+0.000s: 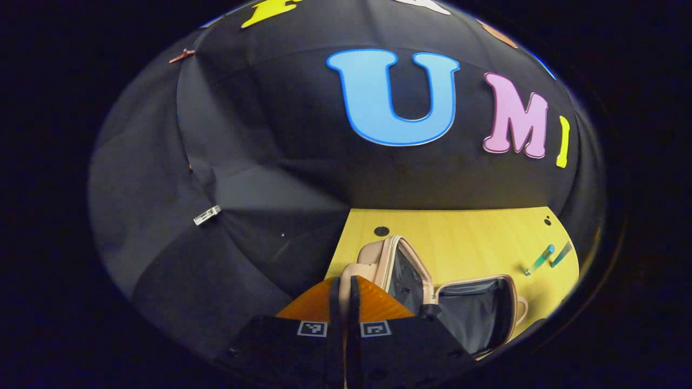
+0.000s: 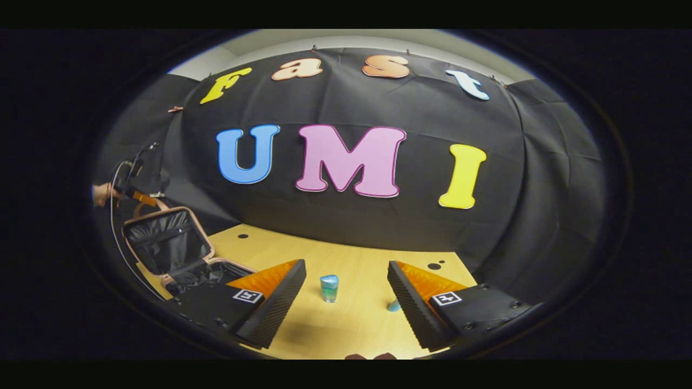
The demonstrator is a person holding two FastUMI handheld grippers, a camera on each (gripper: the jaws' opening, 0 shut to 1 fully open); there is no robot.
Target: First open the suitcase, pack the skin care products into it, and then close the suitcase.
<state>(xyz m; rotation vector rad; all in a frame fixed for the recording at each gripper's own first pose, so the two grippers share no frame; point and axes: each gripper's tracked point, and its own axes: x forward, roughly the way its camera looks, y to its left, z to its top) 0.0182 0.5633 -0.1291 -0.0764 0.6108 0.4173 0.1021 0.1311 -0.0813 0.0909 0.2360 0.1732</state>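
Standing upright between wide-apart right gripper [image 2: 346,294] jaws, teal bottle [image 2: 328,287], left gripper [image 1: 344,294] jaws closed, empty.

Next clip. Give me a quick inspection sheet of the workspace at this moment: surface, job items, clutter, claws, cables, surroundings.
Surface: yellow wooden table, round holes near the far edge.
Job's things: suitcase open, lid upright, dark lining; blue-green bottle standing on the table; second bluish item partly hidden by the right claw's finger.
Clutter: nothing seen.
Claws: left claw shut, beside the suitcase lid; right claw open, facing the bottle.
Cables: cable hanging by the left claw.
Surroundings: black cloth wall.
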